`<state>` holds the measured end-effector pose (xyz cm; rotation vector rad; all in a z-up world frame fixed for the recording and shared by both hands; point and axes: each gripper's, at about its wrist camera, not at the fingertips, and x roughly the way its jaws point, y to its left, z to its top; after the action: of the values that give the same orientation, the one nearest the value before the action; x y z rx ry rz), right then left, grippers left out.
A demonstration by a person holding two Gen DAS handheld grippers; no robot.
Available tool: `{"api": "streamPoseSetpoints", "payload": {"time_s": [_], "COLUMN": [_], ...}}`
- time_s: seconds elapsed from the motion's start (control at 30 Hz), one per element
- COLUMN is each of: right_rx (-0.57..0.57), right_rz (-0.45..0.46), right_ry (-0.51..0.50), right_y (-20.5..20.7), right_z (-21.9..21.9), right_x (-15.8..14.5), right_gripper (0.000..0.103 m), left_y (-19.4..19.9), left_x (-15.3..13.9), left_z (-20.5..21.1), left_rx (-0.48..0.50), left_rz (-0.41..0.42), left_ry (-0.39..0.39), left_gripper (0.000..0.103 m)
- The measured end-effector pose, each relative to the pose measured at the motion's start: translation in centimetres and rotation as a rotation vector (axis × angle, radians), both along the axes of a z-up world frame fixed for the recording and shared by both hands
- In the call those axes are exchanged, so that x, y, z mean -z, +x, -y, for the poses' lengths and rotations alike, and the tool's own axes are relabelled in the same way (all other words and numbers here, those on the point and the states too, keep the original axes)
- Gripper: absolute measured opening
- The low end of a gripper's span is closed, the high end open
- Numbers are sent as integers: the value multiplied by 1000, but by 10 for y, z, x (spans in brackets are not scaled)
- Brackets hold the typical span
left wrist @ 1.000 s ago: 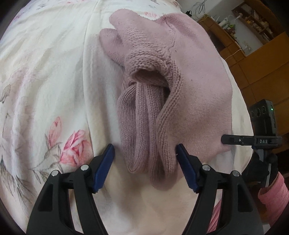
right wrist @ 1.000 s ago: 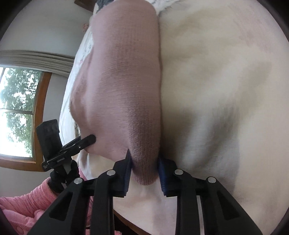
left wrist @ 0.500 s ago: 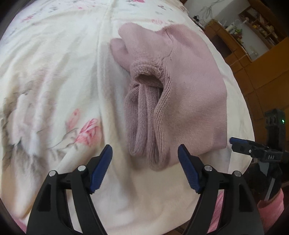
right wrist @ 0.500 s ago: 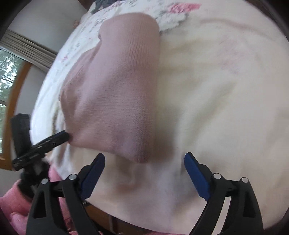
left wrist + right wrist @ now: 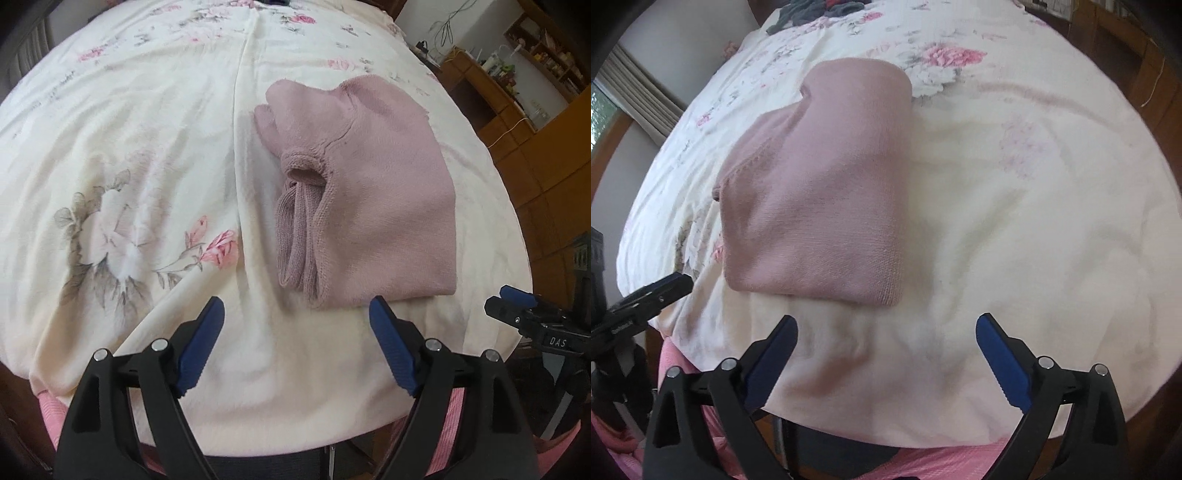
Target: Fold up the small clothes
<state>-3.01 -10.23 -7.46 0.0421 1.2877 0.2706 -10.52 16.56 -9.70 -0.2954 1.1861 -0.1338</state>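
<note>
A cream floral bedspread (image 5: pixel 147 155) is seen, and on it, near its near edge, a folded pink knitted garment (image 5: pixel 388 192) is laid flat. Just short of the garment's near edge, the left gripper (image 5: pixel 297 325) is held wide open and empty. The right gripper (image 5: pixel 886 332) is likewise spread wide, nothing gripped, apart from the garment.
</note>
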Motion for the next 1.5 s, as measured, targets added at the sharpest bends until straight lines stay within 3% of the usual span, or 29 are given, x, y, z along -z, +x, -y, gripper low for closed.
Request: {"api": "streamPoseSetpoints", "payload": {"time_s": [0.37, 0.63, 1.07, 1.5], "right_rx": [49, 41, 47, 72], "right_rz": [27, 85, 168, 171], "right_ry": [-139, -148, -180, -207], "right_y": [-10, -23, -39, -35], "right_z": [-9, -17, -20, -14], "right_x": [-31, -57, -91, -95], "right_gripper": [99, 99, 99, 99], "left_y": [-14, -23, -30, -27], "left_x": [-33, -53, -78, -79], "left_z": [19, 28, 40, 51], "left_rx": [-3, -4, -7, -4], "left_rz": [32, 51, 99, 100], "left_ry": [61, 79, 172, 212], "left_gripper": [84, 85, 85, 86]}}
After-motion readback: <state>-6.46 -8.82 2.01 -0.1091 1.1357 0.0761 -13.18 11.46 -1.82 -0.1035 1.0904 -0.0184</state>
